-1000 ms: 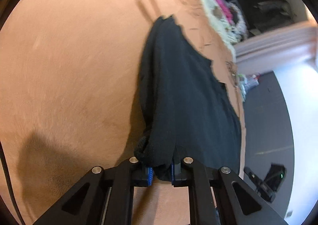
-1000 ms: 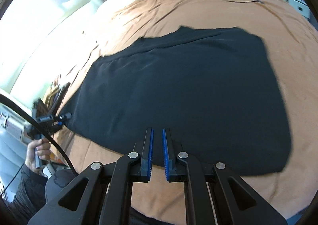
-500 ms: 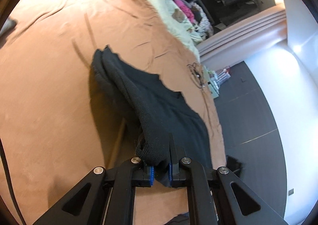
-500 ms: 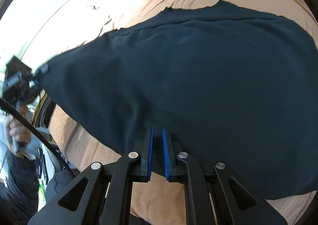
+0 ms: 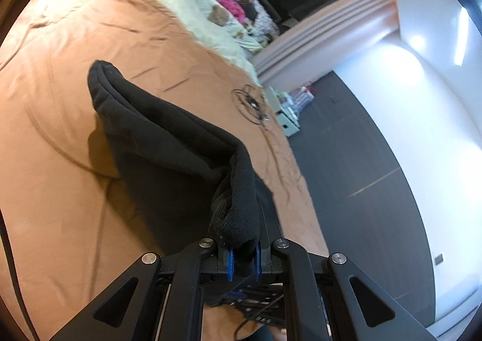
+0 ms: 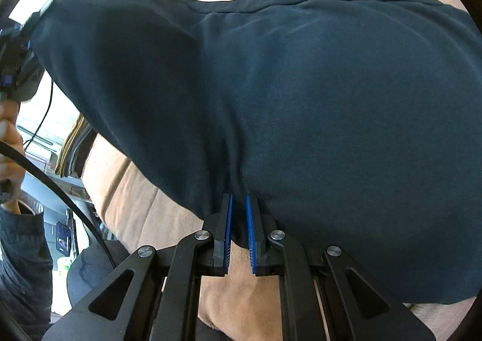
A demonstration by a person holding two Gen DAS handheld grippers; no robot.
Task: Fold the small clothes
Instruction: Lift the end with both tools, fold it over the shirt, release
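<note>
Left gripper (image 5: 243, 261) clamped on black garment's (image 6: 286, 93) ribbed corner, cloth stretching ahead, right gripper (image 6: 238, 229) pinching its near hem, tan bedspread (image 5: 60, 184) beneath

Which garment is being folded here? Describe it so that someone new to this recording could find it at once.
Start from the wide tan bedspread that fills both views. On it lies one dark, plain garment, the only piece of clothing on the tan cover. The left gripper pinches its ribbed edge and the right gripper its near hem, unlike the pink and pale clothes heaped at the bed's far end.
</note>
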